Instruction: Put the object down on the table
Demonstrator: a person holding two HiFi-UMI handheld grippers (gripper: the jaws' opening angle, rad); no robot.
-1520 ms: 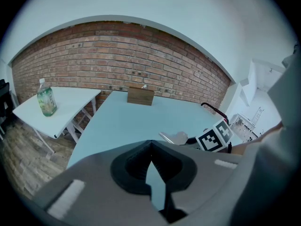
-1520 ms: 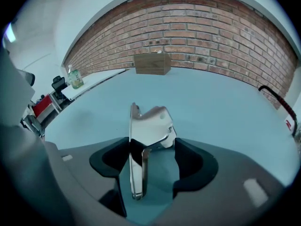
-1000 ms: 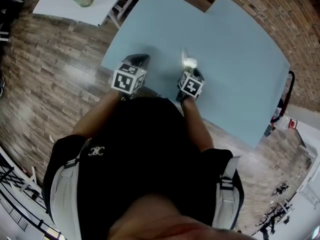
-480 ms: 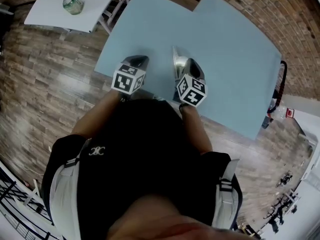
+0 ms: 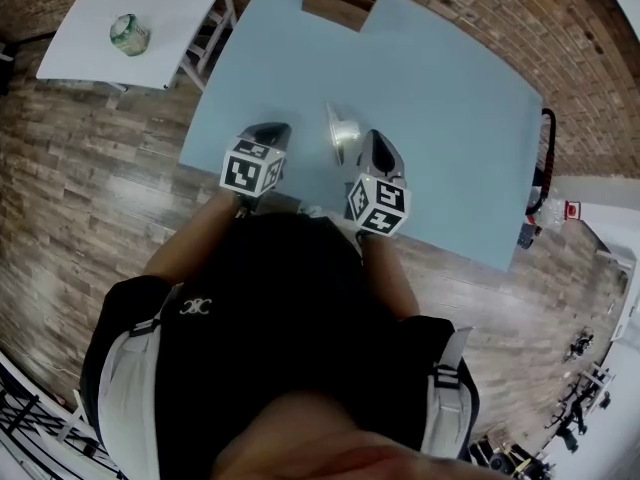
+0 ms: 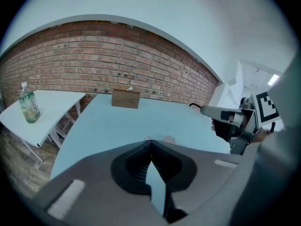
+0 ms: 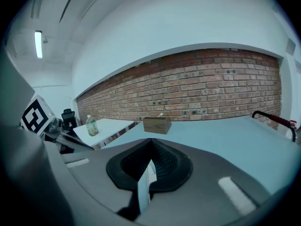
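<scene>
a table [image 5: 450, 108] is being viewed from above. a box [image 5: 340, 0] is being borne at its far edge. nearer the person [image 5: 270, 308], an object [image 5: 345, 133] on it is being flanked by the left gripper [image 5: 270, 130] and the right gripper [image 5: 376, 143], closer to the right one. to the left, across a gap, a second table [image 5: 170, 8] is being occupied by a bottle [image 5: 128, 34].

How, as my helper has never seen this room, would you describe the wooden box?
Find the large light-blue table beside the brick wall. At its far edge stands a small brown wooden box, the only brown, open-topped thing on it.
</scene>
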